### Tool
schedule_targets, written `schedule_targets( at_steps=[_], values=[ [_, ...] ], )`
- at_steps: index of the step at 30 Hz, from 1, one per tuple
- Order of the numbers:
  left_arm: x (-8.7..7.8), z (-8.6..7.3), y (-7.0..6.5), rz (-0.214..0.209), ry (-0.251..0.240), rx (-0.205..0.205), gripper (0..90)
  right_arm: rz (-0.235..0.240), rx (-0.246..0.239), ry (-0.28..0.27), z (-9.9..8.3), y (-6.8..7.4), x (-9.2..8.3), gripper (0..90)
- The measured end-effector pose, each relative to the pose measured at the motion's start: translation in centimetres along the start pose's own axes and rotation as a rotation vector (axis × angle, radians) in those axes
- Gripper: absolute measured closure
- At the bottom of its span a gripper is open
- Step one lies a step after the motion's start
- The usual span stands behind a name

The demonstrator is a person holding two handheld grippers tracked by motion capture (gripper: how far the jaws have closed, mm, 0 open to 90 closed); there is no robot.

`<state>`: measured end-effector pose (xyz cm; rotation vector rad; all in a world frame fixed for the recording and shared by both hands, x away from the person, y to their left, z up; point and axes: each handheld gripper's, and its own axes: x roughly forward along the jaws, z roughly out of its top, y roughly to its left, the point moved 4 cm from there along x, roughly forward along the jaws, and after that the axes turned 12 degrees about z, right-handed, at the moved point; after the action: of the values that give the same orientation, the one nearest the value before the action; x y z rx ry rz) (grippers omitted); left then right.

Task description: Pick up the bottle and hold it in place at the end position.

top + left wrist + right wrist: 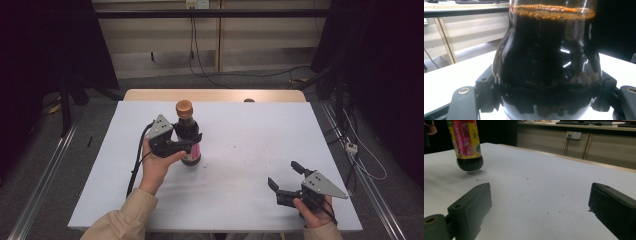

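Surface: white tabletop on a wooden desk, dark curtains at both sides, cables on the floor behind.
Left gripper: jaws clamped on the body of a dark glass sauce bottle with an orange cap and a pink-and-yellow label; in the left gripper view the pads sit against both flanks of the bottle.
Right gripper: jaws spread wide, nothing between them, resting low near the front right of the table; same in its own view.
Bottle position: left of table centre, upright, long axis vertical, cap up. In the right gripper view its base hangs just clear of the tabletop, shadow underneath.
Key relation: bottle lies well apart from the right gripper, up and to the left across the table; the left hand is the one on it.
Judgement: any set-down or handover turns on keeping that axis vertical; liquid level is high, near the neck.
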<state>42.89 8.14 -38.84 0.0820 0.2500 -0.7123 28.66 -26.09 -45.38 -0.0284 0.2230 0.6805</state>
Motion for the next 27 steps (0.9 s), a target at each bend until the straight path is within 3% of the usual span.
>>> schedule_targets(
  at_steps=[23, 27],
  values=[
    [2.9, 0.6, -1.5, -0.034, 0.003, 0.004, 25.8, 0.002, 0.006, -0.001, -0.1, -0.1, -0.1, 4.1],
    [3.5, 0.6, -1.7, -0.042, 0.01, 0.022, 25.8, 0.001, 0.007, -0.002, -0.1, -0.1, -0.2, 4.1]
  ],
)
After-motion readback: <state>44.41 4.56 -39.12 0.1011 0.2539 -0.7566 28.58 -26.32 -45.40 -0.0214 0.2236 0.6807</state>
